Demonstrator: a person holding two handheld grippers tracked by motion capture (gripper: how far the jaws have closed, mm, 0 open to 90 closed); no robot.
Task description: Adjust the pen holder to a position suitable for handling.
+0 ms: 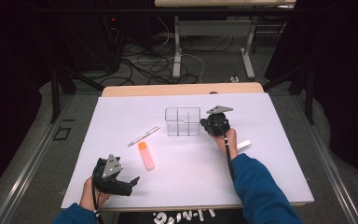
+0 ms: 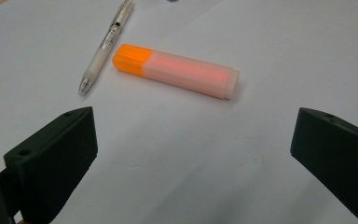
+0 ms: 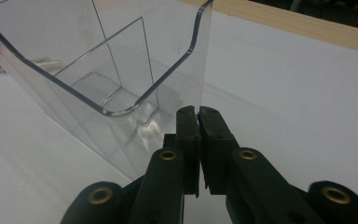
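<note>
A clear plastic box [image 1: 182,121] with inner dividers stands at the middle back of the white table top. My right gripper [image 1: 213,125] is at its right side; in the right gripper view the jaws [image 3: 198,114] are shut on the thin side wall of the clear box [image 3: 98,70]. My left gripper [image 1: 131,185] rests near the front left edge, jaws wide apart with nothing between them [image 2: 193,158]. Just ahead of it lie an orange highlighter [image 2: 177,71] [image 1: 146,155] and a white pen [image 2: 106,44] [image 1: 143,136].
A small white stick-like item [image 1: 244,144] lies right of the right hand. The white sheet [image 1: 191,177] covers a wooden table whose far edge [image 1: 182,88] shows at the back. Beyond it are cables and table legs on the floor.
</note>
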